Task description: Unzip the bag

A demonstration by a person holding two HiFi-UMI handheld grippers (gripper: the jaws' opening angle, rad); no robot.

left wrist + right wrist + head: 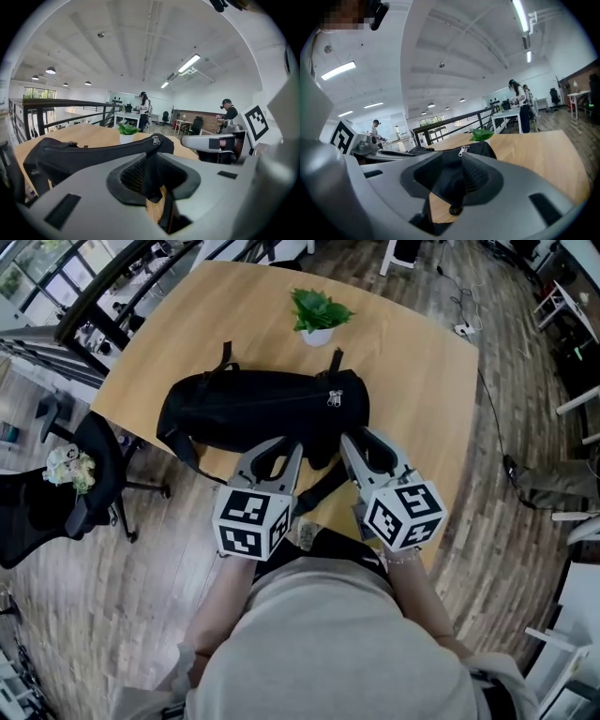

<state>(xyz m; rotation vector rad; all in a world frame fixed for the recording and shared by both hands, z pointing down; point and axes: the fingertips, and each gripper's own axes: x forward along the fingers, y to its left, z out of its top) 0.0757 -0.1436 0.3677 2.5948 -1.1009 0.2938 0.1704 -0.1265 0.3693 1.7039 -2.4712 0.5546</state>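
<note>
A black duffel bag (pixel 253 409) lies lengthwise on the wooden table (pixel 422 381), its zipper running along the top. The silver zipper pull (pixel 334 397) sits near the bag's right end, and shows in both gripper views (pixel 156 139) (pixel 462 150). My left gripper (pixel 291 444) hovers at the bag's near side, right of its middle, jaws apart with nothing between them (pixel 152 176). My right gripper (pixel 358 437) is beside it at the bag's right end, also open and empty (pixel 452 180). Neither touches the bag as far as I can see.
A small green plant in a white pot (pixel 317 313) stands behind the bag. A black strap (pixel 323 488) hangs over the table's near edge. A black office chair (pixel 66 488) is on the floor at the left. People stand at far desks.
</note>
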